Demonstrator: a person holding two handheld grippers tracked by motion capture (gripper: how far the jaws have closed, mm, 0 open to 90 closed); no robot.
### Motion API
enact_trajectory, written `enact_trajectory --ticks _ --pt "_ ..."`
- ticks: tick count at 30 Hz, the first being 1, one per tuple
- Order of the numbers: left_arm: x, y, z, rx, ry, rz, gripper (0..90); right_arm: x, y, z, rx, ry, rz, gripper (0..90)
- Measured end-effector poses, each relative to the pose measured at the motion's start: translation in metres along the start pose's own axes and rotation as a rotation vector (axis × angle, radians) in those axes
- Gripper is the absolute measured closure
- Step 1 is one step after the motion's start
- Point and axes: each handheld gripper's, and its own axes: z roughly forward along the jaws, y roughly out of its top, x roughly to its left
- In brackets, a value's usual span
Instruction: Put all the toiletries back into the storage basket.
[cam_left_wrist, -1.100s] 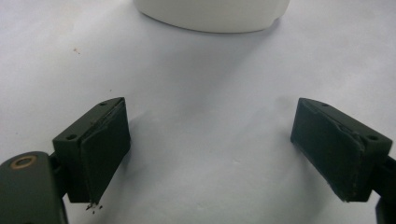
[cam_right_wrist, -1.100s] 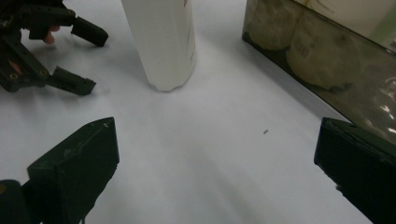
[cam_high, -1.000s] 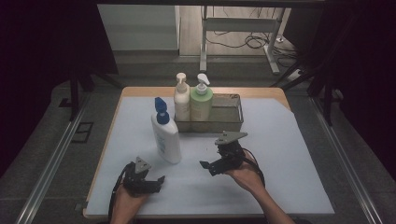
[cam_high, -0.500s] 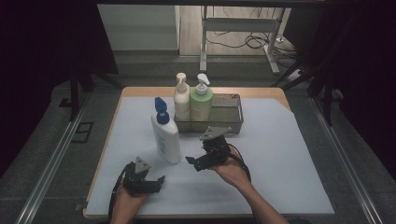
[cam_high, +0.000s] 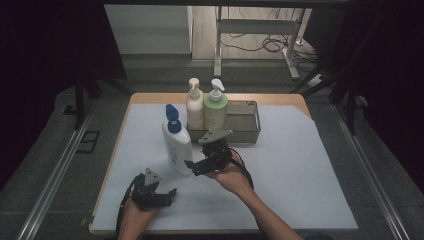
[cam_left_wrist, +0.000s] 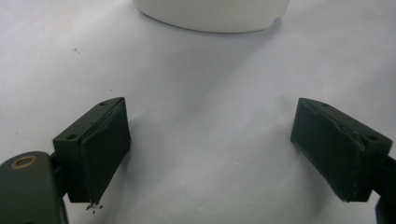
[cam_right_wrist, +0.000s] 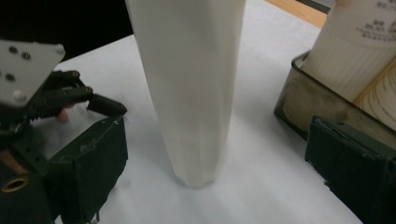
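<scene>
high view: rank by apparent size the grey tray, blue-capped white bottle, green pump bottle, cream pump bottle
1. Grey tray, widest footprint.
2. Blue-capped white bottle; it stands nearer the camera, so its lead over the pump bottles is unsure.
3. Green pump bottle and cream pump bottle: near alike; green looks slightly wider, and the tray wall hides both bases.

high view: above the near edge, facing forward and down on the whole table (cam_high: 320, 165) | left gripper view: low, close over the sheet | right gripper view: close to the white bottle (cam_right_wrist: 191, 84), shared with high view (cam_high: 178, 145)
</scene>
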Motion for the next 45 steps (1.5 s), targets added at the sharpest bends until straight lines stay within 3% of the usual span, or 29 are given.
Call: enact_trajectory --ticks 14,26,35,45 --pt "0.0 0.0 0.0 0.0 0.0 0.001 11.6 0.01 0.022 0.026 0.003 -0.008 0.018 13.2" --pt "0.0 0.0 0.0 0.0 -0.001 0.0 11.6 0.015 0.032 0.047 -0.003 -0.05 0.023 19.5" --pt "0.0 0.0 0.0 0.001 -0.001 0.0 11.6 0.017 0.035 0.052 -0.012 -0.047 0.02 36.2" --pt "0.0 0.0 0.0 -0.001 0.0 -0.001 11.6 0.02 0.038 0.05 0.018 -0.072 0.002 39.3"
